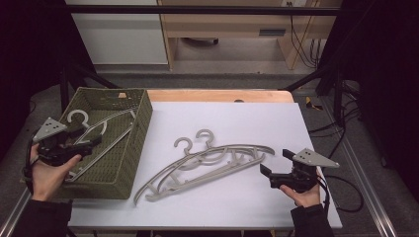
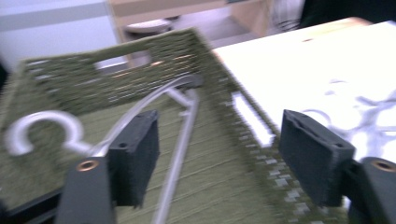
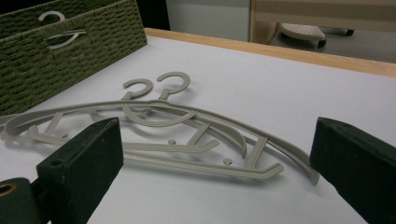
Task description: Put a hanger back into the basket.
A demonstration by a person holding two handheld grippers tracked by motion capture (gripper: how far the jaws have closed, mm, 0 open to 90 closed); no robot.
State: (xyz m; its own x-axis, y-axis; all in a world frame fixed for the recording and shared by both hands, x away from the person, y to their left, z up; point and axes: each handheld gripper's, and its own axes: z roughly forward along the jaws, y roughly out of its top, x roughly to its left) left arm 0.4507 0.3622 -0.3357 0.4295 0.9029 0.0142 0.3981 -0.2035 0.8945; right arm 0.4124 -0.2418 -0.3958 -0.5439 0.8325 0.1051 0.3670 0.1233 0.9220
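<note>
A grey plastic hanger [image 1: 106,123] lies inside the green woven basket [image 1: 143,118] at the table's left. My left gripper [image 1: 91,143] hovers over the basket's near left corner; in the left gripper view the left gripper [image 2: 219,154] is open with nothing between its pads, and the hanger [image 2: 140,109] lies below and beyond them. Two more grey hangers [image 1: 207,165] lie overlapped on the white table top. My right gripper [image 1: 276,162] is just right of their ends. In the right gripper view that gripper [image 3: 219,163] stands open, facing the hangers [image 3: 187,116].
The white mat [image 1: 237,118] covers the table, with a wooden strip [image 1: 217,95] along the far edge. The basket [image 3: 56,60] stands tall at the left. Black frame bars and cables flank the table, and wooden furniture stands on the floor beyond.
</note>
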